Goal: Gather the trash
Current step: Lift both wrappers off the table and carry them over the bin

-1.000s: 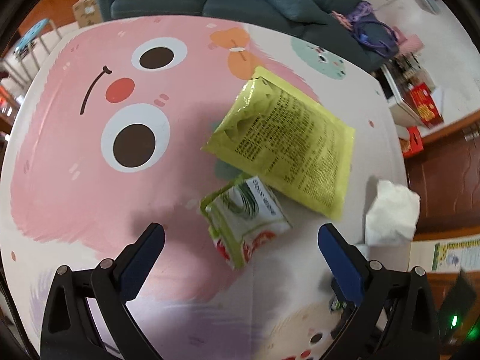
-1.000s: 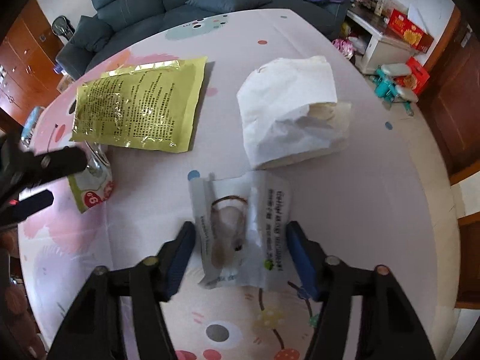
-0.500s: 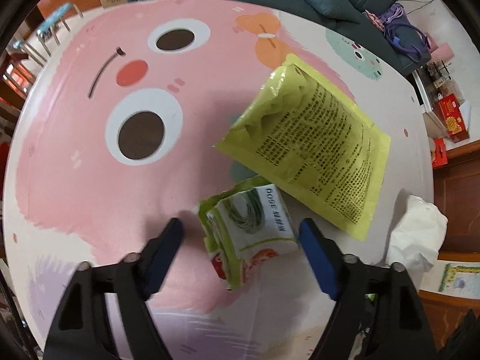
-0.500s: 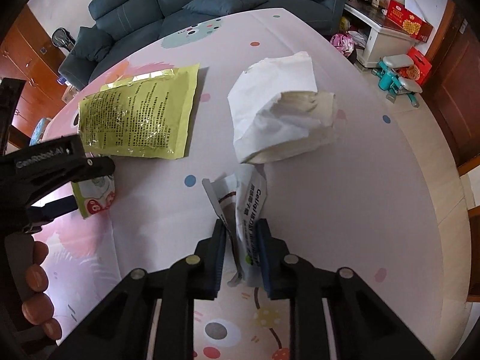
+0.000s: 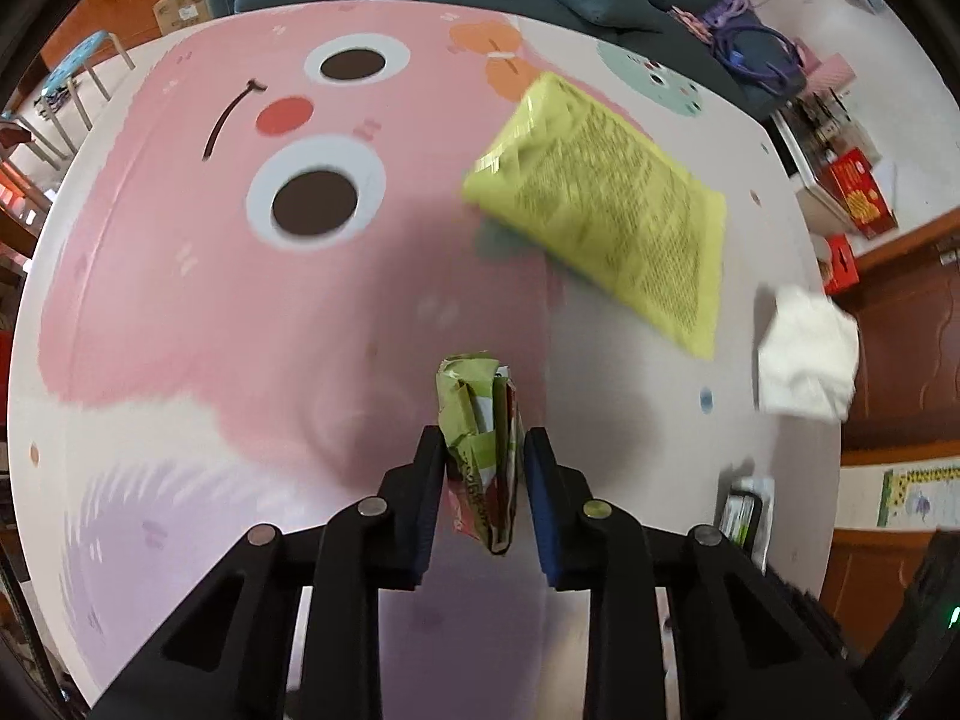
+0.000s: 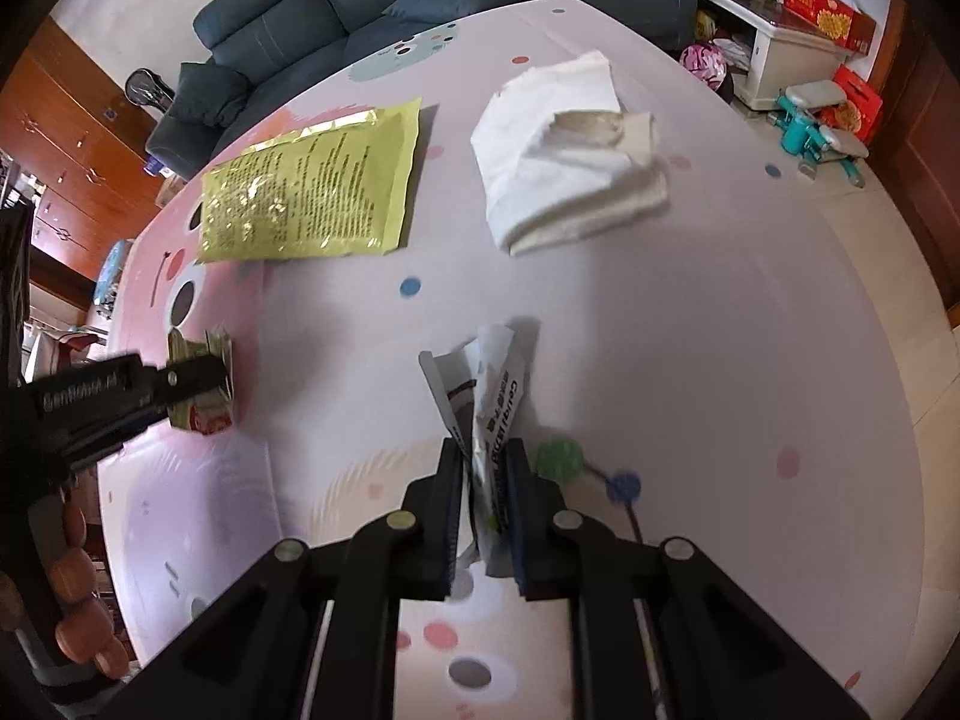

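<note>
The left gripper [image 5: 485, 462] pinches a crumpled green snack wrapper [image 5: 480, 420]; the right gripper [image 6: 485, 480] pinches a folded white wrapper [image 6: 489, 402]. Farther on the cartoon tablecloth [image 6: 690, 330] lie a yellow foil bag [image 6: 315, 192] and a white paper bag [image 6: 564, 162].

Left gripper [image 5: 485, 468] clamped on crumpled green snack wrapper [image 5: 480, 420], right gripper [image 6: 485, 483] pinched tight on folded white wrapper [image 6: 489, 396], both low over the table.
</note>
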Tool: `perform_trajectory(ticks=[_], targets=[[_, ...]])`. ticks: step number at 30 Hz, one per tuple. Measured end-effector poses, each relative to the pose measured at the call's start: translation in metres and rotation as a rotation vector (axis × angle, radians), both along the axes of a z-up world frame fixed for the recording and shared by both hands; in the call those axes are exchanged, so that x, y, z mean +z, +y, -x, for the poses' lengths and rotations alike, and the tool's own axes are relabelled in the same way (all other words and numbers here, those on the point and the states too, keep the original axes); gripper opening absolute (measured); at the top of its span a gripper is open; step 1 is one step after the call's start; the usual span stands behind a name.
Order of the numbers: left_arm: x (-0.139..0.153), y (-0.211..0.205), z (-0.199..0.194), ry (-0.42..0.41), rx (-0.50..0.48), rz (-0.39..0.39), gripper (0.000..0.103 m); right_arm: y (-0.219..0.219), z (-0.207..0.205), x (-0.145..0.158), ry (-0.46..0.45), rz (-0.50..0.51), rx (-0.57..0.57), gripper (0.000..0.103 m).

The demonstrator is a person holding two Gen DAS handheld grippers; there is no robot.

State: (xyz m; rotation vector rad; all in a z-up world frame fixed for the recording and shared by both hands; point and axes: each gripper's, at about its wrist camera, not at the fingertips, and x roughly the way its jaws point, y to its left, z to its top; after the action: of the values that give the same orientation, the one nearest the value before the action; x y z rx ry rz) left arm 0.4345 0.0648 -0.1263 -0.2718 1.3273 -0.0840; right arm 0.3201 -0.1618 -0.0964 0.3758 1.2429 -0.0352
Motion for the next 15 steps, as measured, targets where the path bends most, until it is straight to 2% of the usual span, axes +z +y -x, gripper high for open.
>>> perform_trajectory(ticks=[6,15], targets=[[0.009,-0.005,0.048,-0.004,-0.048,0.018,0.024,-0.005,0.036,0.013,-0.045,-0.081,-0.019,0.013],[0.055,-0.010,0.136,-0.073,-0.100,0.104,0.024,-0.004,0.113,0.057,-0.139,-0.158,0.029,0.012]])
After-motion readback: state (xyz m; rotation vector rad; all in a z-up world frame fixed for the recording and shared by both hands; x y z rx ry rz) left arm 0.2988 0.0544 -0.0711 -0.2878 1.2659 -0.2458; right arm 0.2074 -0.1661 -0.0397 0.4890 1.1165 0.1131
